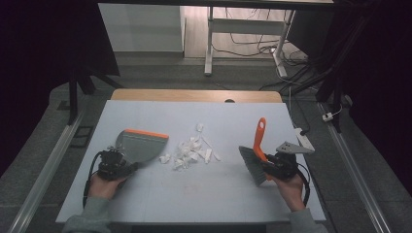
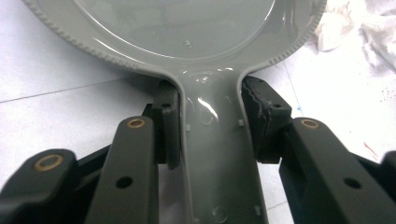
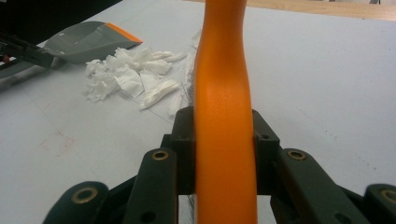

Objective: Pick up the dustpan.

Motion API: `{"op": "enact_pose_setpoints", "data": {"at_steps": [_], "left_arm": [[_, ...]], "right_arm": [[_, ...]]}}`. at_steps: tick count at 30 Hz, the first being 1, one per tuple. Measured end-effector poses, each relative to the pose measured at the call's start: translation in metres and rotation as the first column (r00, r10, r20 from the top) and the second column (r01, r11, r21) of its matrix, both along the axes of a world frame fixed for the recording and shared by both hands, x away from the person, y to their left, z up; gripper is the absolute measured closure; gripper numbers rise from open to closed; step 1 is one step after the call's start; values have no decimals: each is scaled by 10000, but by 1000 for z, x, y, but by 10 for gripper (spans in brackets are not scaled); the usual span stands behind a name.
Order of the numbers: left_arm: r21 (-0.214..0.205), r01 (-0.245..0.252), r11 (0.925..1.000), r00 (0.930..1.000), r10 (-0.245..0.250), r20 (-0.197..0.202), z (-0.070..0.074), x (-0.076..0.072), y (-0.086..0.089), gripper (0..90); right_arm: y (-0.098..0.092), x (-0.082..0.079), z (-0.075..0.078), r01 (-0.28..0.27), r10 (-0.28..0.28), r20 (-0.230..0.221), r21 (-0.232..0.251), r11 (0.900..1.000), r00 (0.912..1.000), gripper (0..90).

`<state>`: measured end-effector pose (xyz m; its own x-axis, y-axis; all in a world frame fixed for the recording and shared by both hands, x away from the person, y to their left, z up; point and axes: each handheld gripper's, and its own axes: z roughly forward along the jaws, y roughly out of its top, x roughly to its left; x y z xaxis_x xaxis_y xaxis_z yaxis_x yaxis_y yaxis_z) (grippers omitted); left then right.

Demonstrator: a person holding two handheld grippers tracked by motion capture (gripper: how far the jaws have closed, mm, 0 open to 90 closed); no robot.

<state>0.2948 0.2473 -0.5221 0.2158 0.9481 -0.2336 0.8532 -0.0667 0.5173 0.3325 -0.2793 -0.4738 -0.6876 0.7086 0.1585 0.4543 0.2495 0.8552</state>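
Note:
A grey dustpan [image 1: 141, 145] with an orange lip lies on the white table top [image 1: 218, 194] at the left. My left gripper [image 1: 131, 167] is shut on its handle; in the left gripper view the pads [image 2: 168, 121] press both sides of the grey dustpan handle [image 2: 215, 154]. A pile of torn white paper scraps [image 1: 192, 153] lies in the middle, just right of the pan's lip. At the right, my right gripper [image 1: 269, 162] is shut on the orange handle of a hand brush [image 1: 260, 138], whose grey bristles point left and down. The brush handle [image 3: 224, 93] stands between the jaws.
The table's wooden far edge [image 1: 194, 94] shows beyond the white top. A white desk frame [image 1: 209, 43] and loose cables [image 1: 252, 46] are on the floor behind. Metal rails [image 1: 43, 170] run along both sides of the table.

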Motion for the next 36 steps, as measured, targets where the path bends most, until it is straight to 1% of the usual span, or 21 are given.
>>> {"op": "enact_pose_setpoints", "data": {"at_steps": [9,25,29,35,36], "left_arm": [[-132,168,9998,9998,-166,136,1,-1,2,614],[-204,235,9995,9993,-230,279,2,-2,4,616],[-237,226,9995,9987,-215,463,4,-3,6,616],[-278,284,9992,9978,-266,610,5,-4,8,616],[-320,290,9991,9972,-267,700,6,-4,8,616]], "right_arm": [[0,0,0,6,-6,-3,3,10000,10000,695],[0,0,0,2,-2,12,31,10000,10000,695],[0,0,0,13,-14,16,63,10000,10000,695],[0,0,0,10,-10,20,54,10000,10000,695],[0,0,0,11,-11,23,61,10000,10000,695]]}}
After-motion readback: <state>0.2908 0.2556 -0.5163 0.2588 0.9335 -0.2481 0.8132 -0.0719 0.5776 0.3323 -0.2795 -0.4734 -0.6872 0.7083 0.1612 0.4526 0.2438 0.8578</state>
